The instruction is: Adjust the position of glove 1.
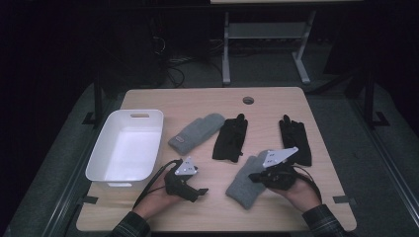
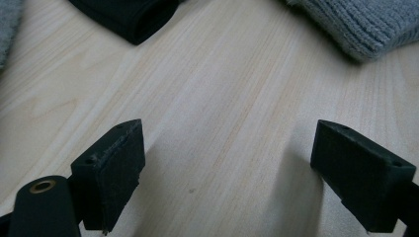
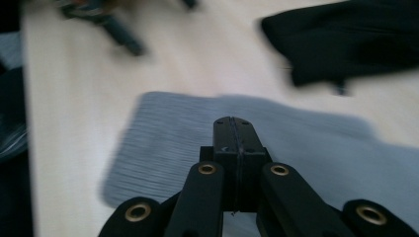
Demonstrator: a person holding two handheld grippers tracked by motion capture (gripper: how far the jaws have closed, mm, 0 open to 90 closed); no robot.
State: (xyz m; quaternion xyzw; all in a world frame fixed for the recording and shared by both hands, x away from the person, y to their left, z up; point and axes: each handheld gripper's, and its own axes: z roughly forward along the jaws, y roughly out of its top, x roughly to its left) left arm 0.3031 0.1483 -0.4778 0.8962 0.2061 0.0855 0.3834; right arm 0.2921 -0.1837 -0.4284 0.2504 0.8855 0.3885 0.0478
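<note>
High view: found the near grey mitten (image 1: pixel 242 187) low and centre on the surface (image 1: pixel 207 101), long axis running lower left to upper right, upper end hidden under the right gripper (image 1: pixel 254 177). Saw that gripper's jaws together over the cloth. Noted the left gripper (image 1: pixel 196 193) resting beside it, well short of the white bin (image 1: pixel 118 177) at far left.

Left gripper view: saw jaws wide apart, nothing between them but bare wood. Spotted the mitten's (image 2: pixel 360 24) ribbed edge at upper right and a black glove (image 2: pixel 128 17) at upper left.

Right gripper view: saw jaws (image 3: pixel 236 133) pressed tight together above the mitten (image 3: pixel 163 138), no cloth visibly caught between them, a black glove (image 3: pixel 356 39) at upper right. Judged a lift likely to come up empty, or to shed a thin pinch of knit and drop the mitten short of any container.
</note>
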